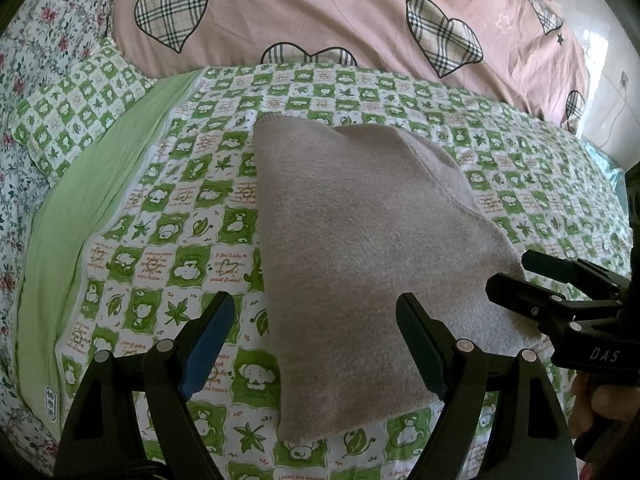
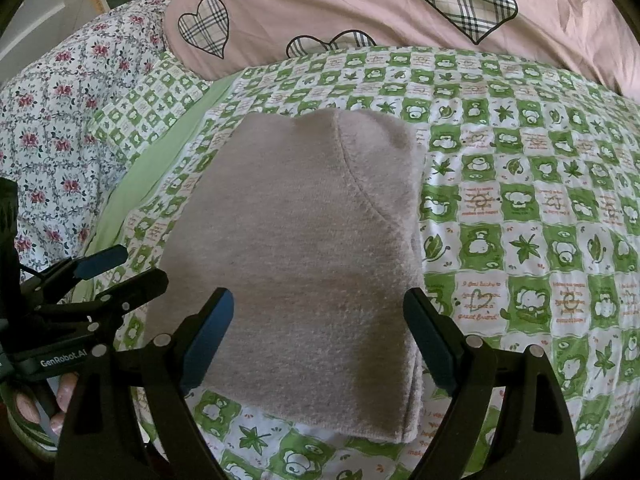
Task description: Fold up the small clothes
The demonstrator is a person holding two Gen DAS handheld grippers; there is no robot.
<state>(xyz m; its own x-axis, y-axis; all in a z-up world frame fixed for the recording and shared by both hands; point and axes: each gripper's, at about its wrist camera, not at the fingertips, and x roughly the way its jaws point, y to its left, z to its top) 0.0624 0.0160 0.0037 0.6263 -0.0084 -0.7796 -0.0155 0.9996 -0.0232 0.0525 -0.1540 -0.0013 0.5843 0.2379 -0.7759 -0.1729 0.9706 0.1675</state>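
Note:
A beige knitted garment (image 1: pixel 360 248) lies folded into a thick rectangle on the green-and-white checked bedspread (image 1: pixel 168 216); it also shows in the right wrist view (image 2: pixel 304 256). My left gripper (image 1: pixel 316 340) is open and empty, just above the garment's near left edge. My right gripper (image 2: pixel 318 340) is open and empty, over the garment's near edge. In the left wrist view the right gripper (image 1: pixel 508 276) sits at the garment's right edge, jaws apart. In the right wrist view the left gripper (image 2: pixel 136 268) sits at the garment's left edge.
A pink duvet with plaid hearts (image 1: pixel 340 12) is heaped at the back of the bed. A floral sheet (image 1: pixel 36 60) and a green checked pillow (image 1: pixel 76 108) lie at the left. A wall with a socket (image 1: pixel 616 88) is at the far right.

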